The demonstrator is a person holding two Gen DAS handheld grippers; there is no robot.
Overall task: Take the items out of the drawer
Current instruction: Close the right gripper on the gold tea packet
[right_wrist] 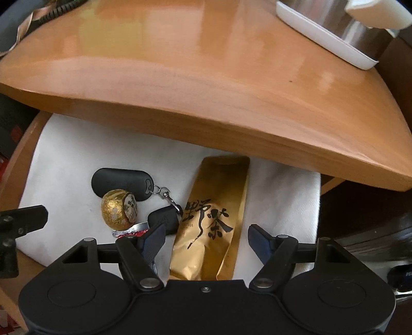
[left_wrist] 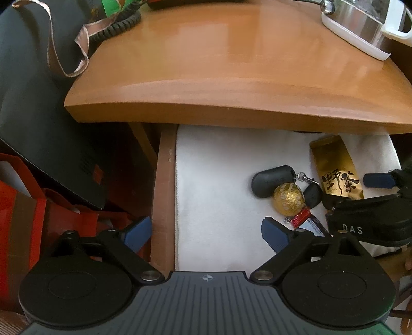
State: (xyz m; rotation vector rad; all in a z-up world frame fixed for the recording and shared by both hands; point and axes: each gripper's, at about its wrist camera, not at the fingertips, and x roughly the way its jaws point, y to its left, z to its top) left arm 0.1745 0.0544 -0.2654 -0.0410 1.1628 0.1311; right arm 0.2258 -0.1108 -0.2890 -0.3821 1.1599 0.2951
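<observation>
The open drawer (left_wrist: 163, 193) is lined with white cloth. On the cloth lie a gold tea packet (right_wrist: 211, 219) with black characters, a black key fob (right_wrist: 121, 184) clipped to a smaller black fob (right_wrist: 163, 219), a gold foil ball (right_wrist: 117, 211) and a red wrapped sweet (right_wrist: 128, 232). My right gripper (right_wrist: 207, 238) points down with a finger on each side of the tea packet, and a small gap shows on both sides. My left gripper (left_wrist: 206, 233) hangs open over the drawer's left wall and bare cloth, left of the foil ball (left_wrist: 288, 202).
The wooden tabletop (left_wrist: 231, 77) overhangs the back of the drawer. A steel kettle on a white base (left_wrist: 360, 28) stands at its far right, and a coiled cord (left_wrist: 121, 23) at the far left. A black bag (left_wrist: 38, 103) and red boxes (left_wrist: 51, 219) sit left of the drawer.
</observation>
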